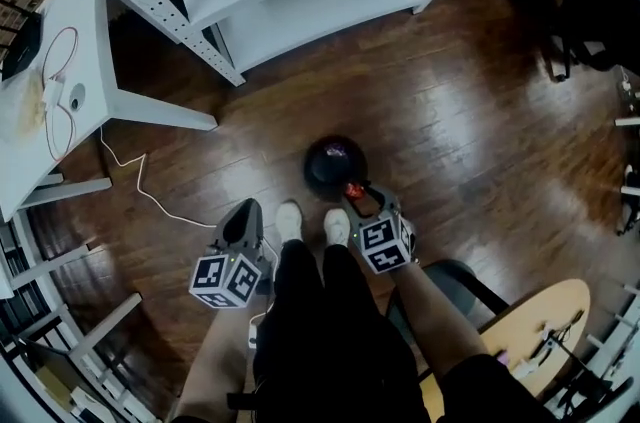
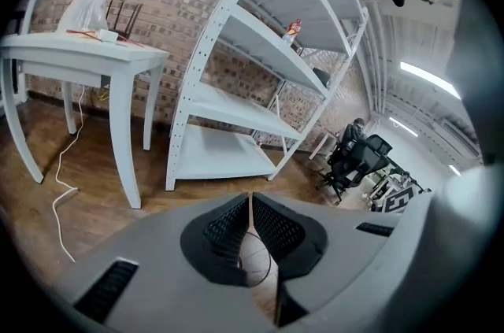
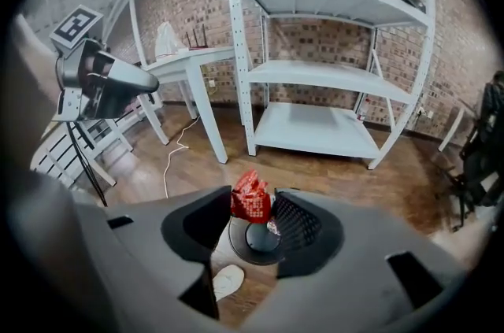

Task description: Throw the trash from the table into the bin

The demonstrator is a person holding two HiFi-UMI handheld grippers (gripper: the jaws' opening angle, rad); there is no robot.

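— What was the right gripper point(image 3: 260, 205) doing?

— Its jaws were pinching a crumpled red foil wrapper point(image 3: 250, 196), which stuck up from between the tips. The gripper pointed downward at a round black bin point(image 3: 256, 239).

— Where did that bin stand?

— On the dark wooden plank floor point(image 1: 480, 141), just past the toes of the person's two white shoes point(image 1: 289, 219) and well apart from the legs of the white table point(image 1: 60, 61). From the head view the wrapper showed at the bin's near rim. Whether it was already inside the mouth, I couldn't tell.

— And the left gripper point(image 2: 250, 217)?

— Its jaws were pressed together with nothing between the ridged pads, only floor showing beyond them. It hung low beside the person's left leg, clear of the bin.

— Anything else around?

— A tall white metal shelving unit point(image 3: 315, 64) stood against the brick wall behind the bin, and a thin white cable point(image 1: 140, 186) trailed across the floor from the table's corner.
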